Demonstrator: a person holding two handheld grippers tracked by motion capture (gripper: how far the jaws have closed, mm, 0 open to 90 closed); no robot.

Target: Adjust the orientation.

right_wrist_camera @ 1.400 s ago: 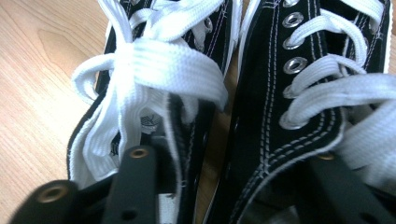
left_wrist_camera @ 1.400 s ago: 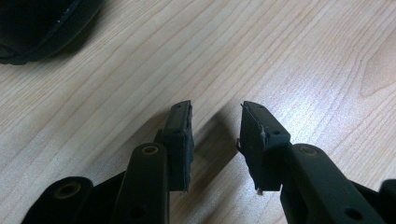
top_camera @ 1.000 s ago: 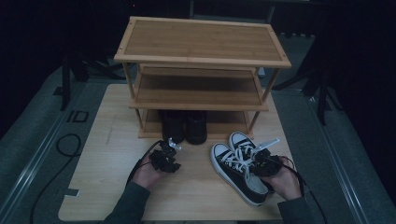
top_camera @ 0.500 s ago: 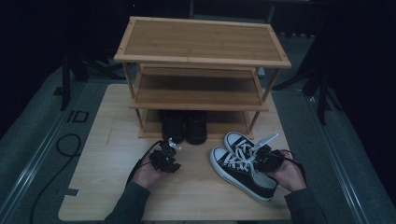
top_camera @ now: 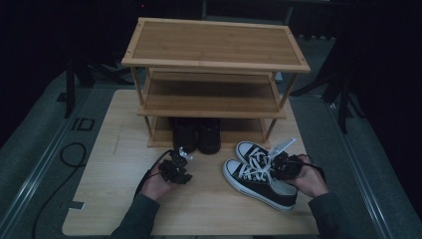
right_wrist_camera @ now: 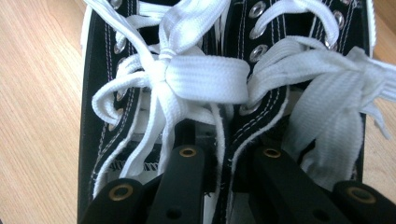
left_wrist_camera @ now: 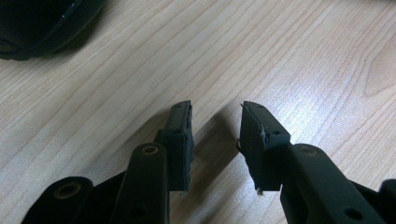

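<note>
Wooden table: bamboo rack, black-white sneakers

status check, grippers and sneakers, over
Right gripper just closed, pinching the sneakers' inner collars together. Left gripper open, idle over table. Boots fill the rack's bottom shelf; upper shelves free.
</note>
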